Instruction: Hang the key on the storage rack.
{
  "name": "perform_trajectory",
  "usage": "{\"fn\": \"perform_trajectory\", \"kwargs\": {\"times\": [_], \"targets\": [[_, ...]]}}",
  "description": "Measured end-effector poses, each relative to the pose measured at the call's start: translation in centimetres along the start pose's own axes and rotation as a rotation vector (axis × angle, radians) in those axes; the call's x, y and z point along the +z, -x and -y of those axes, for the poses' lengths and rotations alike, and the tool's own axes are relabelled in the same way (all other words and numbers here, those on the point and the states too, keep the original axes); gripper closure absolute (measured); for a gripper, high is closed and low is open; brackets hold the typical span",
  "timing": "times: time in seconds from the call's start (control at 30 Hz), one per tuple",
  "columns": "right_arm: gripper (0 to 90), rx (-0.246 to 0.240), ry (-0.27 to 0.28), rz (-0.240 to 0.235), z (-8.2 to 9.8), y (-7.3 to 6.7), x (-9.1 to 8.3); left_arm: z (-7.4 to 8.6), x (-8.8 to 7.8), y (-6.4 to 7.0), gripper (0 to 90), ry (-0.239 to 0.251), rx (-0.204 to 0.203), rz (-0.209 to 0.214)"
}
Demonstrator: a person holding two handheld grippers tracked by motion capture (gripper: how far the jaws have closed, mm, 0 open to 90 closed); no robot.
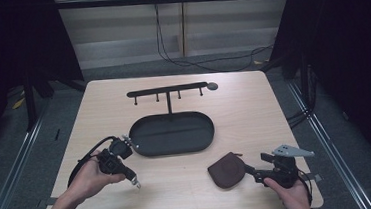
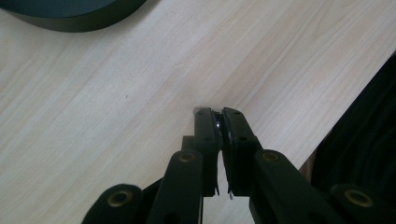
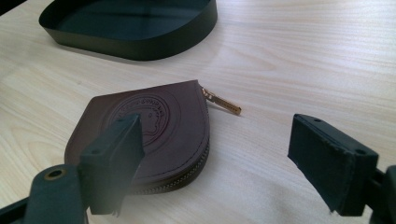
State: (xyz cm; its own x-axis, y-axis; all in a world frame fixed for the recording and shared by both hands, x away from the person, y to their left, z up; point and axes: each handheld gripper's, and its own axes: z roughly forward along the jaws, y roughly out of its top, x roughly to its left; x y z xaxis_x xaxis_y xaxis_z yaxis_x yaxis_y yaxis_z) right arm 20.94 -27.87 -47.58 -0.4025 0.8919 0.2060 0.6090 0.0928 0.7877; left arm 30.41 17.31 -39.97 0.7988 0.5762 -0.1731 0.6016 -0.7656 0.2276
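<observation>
high view: left gripper (image 1: 136, 182) clamped on small metal piece (image 2: 215, 122), right gripper (image 3: 215, 163) jaws spread beside brown pouch (image 3: 149, 126).

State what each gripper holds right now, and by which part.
The left gripper is shut on a small dark item with a bit of metal showing; item and hold point cannot be told. The right gripper is open, holding nothing, one of its fingers over the brown pouch.

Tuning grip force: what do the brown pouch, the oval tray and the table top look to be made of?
Brown pouch: looks like leather or faux leather, matte, with an embossed round stamp, a stitched zipper edge and a gold-coloured metal pull.
Oval tray: probably painted metal, thin rigid wall, satin black; could be plastic.
Table top: pale wood grain, likely laminate or veneer, smooth with low sheen.
</observation>
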Motion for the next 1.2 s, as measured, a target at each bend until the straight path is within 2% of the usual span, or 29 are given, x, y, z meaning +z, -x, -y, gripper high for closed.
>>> {"fn": "perform_trajectory", "kwargs": {"times": [0.1, 0.13, 0.23, 0.27, 0.43, 0.53, 0.7, 0.73, 0.93, 0.97, 1.03, 1.2], "targets": [[17.5, -0.002, -0.008, -0.002, 0.0, -0.1, 0.0, -0.2, -0.5, 0.1, 85.5, 0.008, 0.006, -0.002], [17.5, -0.004, -0.006, -0.004, 0.0, -0.1, 0.1, -0.3, -0.8, 0.1, 85.5, -0.009, 0.015, -0.011], [17.5, -0.002, -0.006, -0.004, 0.0, 0.0, 0.1, -0.4, -1.0, 0.0, 85.6, -0.013, 0.008, -0.019], [17.5, -0.002, -0.007, -0.004, 0.0, 0.0, 0.0, -0.4, -1.2, -0.1, 85.5, 0.003, -0.007, -0.010], [17.2, 0.001, -0.021, -0.001, 0.0, 0.0, 0.1, -0.3, -1.8, -0.6, 85.5, 0.006, -0.006, -0.012], [17.2, 0.000, -0.021, -0.002, 0.0, 0.0, 0.1, -0.5, -2.1, -0.7, 85.6, -0.003, -0.012, -0.032], [17.2, -0.003, -0.033, -0.005, 0.0, 0.0, 0.2, -0.8, -2.7, -1.2, 85.5, 0.015, -0.015, -0.015], [17.2, -0.002, -0.034, -0.004, 0.0, 0.0, 0.2, -1.1, -2.9, -1.4, 85.5, 0.014, -0.005, -0.004], [17.2, 0.002, -0.034, -0.005, 0.0, 0.1, 0.2, -1.8, -3.2, -1.6, 85.6, 0.013, -0.020, -0.008], [17.2, 0.002, -0.034, -0.005, 0.0, 0.0, 0.2, -2.0, -3.3, -1.7, 85.6, 0.002, -0.009, -0.013], [17.2, -0.002, -0.036, -0.004, 0.0, 0.0, 0.2, -2.3, -3.6, -1.8, 85.6, 0.001, -0.014, -0.016], [17.2, 0.001, -0.035, -0.005, 0.0, 0.1, 0.2, -3.0, -4.5, -1.8, 85.5, 0.002, 0.019, -0.019]]}}
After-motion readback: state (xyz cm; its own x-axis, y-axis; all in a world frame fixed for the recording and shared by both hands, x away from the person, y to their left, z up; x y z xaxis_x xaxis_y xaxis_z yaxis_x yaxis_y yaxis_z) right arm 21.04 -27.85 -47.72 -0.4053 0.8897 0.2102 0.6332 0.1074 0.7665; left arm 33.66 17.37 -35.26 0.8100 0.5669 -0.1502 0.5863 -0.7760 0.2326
